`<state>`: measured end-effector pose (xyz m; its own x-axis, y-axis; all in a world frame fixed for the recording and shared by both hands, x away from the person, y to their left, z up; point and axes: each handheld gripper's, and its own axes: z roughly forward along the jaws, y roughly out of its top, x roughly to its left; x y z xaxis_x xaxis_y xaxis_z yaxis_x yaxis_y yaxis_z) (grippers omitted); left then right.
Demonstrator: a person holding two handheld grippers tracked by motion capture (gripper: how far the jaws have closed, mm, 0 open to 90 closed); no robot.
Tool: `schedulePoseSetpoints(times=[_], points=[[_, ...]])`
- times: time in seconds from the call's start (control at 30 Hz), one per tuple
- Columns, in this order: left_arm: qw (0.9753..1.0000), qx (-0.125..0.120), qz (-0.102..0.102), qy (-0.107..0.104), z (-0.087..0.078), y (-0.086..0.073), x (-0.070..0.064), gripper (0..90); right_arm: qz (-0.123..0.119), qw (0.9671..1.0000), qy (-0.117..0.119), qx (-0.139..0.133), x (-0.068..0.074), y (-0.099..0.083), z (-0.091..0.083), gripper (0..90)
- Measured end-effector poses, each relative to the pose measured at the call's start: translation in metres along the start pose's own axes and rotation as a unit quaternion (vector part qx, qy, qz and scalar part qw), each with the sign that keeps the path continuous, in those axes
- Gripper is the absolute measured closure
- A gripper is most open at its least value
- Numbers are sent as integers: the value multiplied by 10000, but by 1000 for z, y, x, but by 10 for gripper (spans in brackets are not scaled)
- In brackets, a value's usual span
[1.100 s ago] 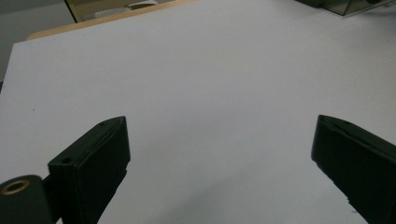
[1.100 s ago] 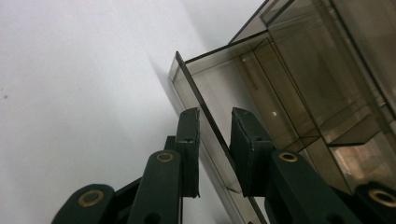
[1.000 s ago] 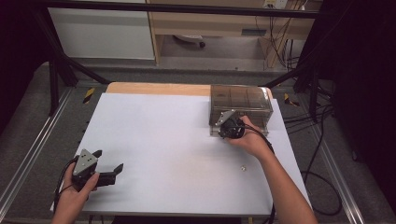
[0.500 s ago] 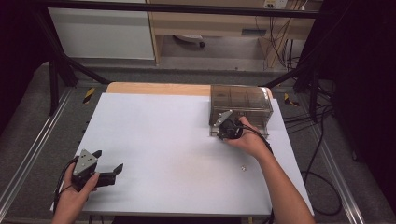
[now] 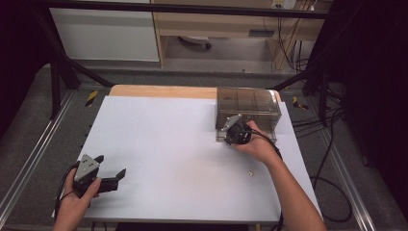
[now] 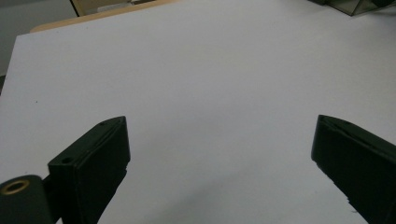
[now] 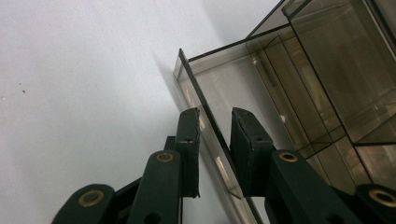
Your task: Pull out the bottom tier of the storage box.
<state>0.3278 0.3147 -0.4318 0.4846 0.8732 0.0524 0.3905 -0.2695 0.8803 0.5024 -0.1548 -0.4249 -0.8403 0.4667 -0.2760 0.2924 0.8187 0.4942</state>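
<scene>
The white table (image 5: 168,139) lies open from its left edge across the middle, and the only obstacles are the smoky plastic drawer box (image 5: 248,113) at the far right and a tiny speck-like object (image 5: 249,173) near the right edge.

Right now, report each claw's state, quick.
Left claw: open, empty, over the white table.
Right claw: straddling the smoked plastic box's wall; grip cannot be told.

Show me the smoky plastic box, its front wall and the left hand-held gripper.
box (image 5: 248,103), high view, on its lid.
front wall (image 7: 210,126), right gripper view, on its top edge between the jaws.
left hand-held gripper (image 5: 109,171), high view, midway between its fingertips.
</scene>
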Motion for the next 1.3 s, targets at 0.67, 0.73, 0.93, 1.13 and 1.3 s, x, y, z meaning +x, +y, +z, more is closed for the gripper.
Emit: schedulePoseSetpoints(times=[0.67,0.73,0.93,1.13,1.3], points=[[10000,6,62,-11,0,1,-1,46,-77,10000,44,-25,-1,-1,-3,753],[10000,15,64,-13,1,1,-2,46,-125,9999,19,-12,0,0,-3,753],[10000,24,64,-10,0,0,-2,46,-129,9999,26,72,1,0,4,716],[10000,19,40,-6,0,0,-1,46,-173,9998,51,89,1,-1,6,716],[10000,23,52,-20,0,0,-1,46,-142,9997,172,92,-1,0,1,742]])
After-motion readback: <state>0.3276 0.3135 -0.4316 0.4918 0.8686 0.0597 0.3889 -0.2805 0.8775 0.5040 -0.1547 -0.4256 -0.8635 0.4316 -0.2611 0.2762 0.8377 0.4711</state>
